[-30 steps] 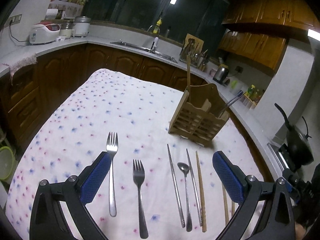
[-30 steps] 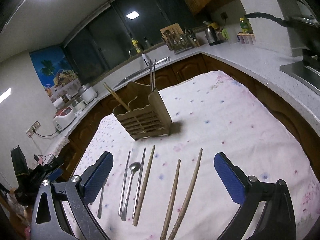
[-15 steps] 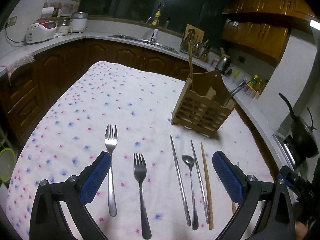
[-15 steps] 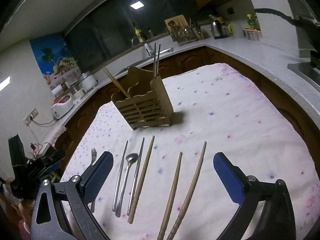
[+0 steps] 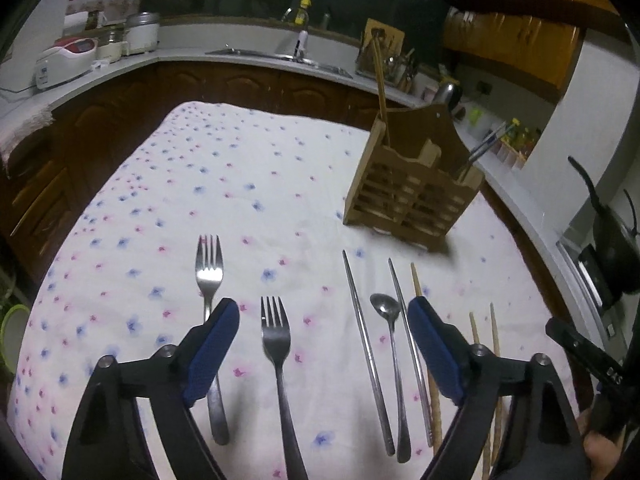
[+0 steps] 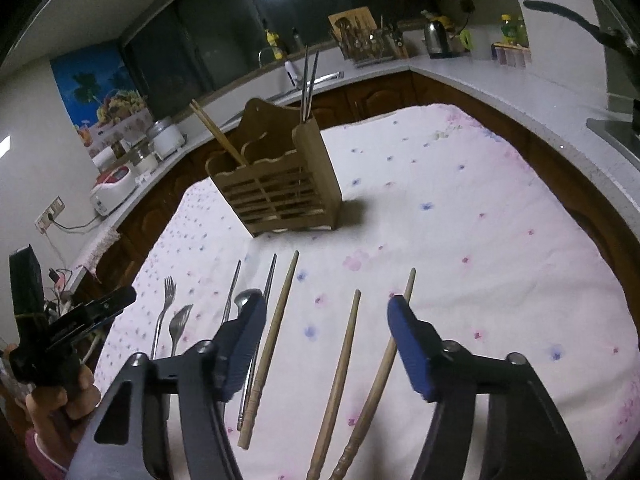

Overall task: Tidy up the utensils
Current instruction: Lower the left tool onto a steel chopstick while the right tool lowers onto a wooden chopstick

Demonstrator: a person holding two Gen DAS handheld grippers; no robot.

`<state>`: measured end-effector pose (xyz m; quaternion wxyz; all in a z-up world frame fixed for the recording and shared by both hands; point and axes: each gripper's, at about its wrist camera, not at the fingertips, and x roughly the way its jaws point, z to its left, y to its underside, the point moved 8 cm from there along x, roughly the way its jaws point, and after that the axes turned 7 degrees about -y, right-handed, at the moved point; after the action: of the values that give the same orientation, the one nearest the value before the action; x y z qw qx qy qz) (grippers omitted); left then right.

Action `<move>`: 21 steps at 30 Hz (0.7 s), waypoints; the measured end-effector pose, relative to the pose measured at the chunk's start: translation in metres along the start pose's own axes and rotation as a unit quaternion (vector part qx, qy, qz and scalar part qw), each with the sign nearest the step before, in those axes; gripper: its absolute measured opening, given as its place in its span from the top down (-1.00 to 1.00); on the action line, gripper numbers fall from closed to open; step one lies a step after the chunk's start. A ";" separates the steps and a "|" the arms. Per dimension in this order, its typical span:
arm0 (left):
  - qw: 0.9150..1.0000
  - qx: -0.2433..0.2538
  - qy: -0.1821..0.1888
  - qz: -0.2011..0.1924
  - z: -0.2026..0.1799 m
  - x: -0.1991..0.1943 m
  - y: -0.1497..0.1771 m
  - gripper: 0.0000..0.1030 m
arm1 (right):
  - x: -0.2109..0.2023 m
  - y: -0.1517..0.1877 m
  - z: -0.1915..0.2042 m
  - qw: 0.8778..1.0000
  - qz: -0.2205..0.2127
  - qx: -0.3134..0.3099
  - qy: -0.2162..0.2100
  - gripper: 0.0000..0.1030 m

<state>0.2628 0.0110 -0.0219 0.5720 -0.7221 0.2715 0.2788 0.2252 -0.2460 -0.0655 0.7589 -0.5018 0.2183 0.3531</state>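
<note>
Wooden holder blocks the far right; bare cloth left of it lies open.

Nothing here is showing readable words: faint pale marks are sitting on the right gripper body, seen from the left, too blurred to make out.

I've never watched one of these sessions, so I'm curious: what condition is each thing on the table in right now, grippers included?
Left gripper: open, jaws just narrowing, nothing gripped.
Right gripper: open, jaws just narrowing, nothing gripped.
Wooden holder: upright, part filled.
Forks: flat on cloth.
Spoon: flat, bowl up.
Wooden chopsticks: flat, loose.
</note>
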 end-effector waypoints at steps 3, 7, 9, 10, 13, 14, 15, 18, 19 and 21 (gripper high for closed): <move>1.000 0.014 0.000 0.017 -0.008 0.013 0.000 -0.39 | 0.009 0.004 -0.001 1.000 0.016 -0.004 0.003 0.01; 0.999 0.031 0.002 0.042 -0.018 0.030 0.001 -0.23 | 0.026 0.015 -0.002 0.999 0.046 -0.007 0.005 0.20; 0.998 0.039 0.000 0.058 -0.022 0.042 0.003 -0.15 | 0.034 0.022 -0.002 0.998 0.060 -0.008 0.007 0.26; 0.997 0.043 0.001 0.066 -0.025 0.048 0.003 -0.13 | 0.040 0.025 -0.003 0.998 0.069 -0.009 0.008 0.30; 0.995 0.053 0.000 0.085 -0.031 0.064 0.002 0.01 | 0.050 0.033 -0.008 0.996 0.089 -0.009 0.013 0.37; 0.994 0.057 0.002 0.091 -0.033 0.070 0.001 0.06 | 0.054 0.035 -0.010 0.995 0.095 -0.008 0.017 0.37; 0.993 0.060 0.001 0.098 -0.034 0.076 -0.001 0.12 | 0.056 0.036 -0.011 0.995 0.097 -0.008 0.019 0.38; 0.991 0.070 0.002 0.118 -0.039 0.096 -0.003 0.15 | 0.064 0.038 -0.015 0.994 0.108 -0.007 0.022 0.39; 0.990 0.075 -0.001 0.123 -0.041 0.102 -0.004 0.16 | 0.067 0.038 -0.016 0.994 0.111 -0.008 0.024 0.40; 0.988 0.084 -0.004 0.130 -0.044 0.114 -0.006 0.21 | 0.070 0.038 -0.018 0.993 0.116 -0.009 0.025 0.44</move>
<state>0.3503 -0.0396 -0.0908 0.5907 -0.6292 0.3825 0.3300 0.2431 -0.2308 -0.1439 0.7028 -0.4884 0.2907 0.4279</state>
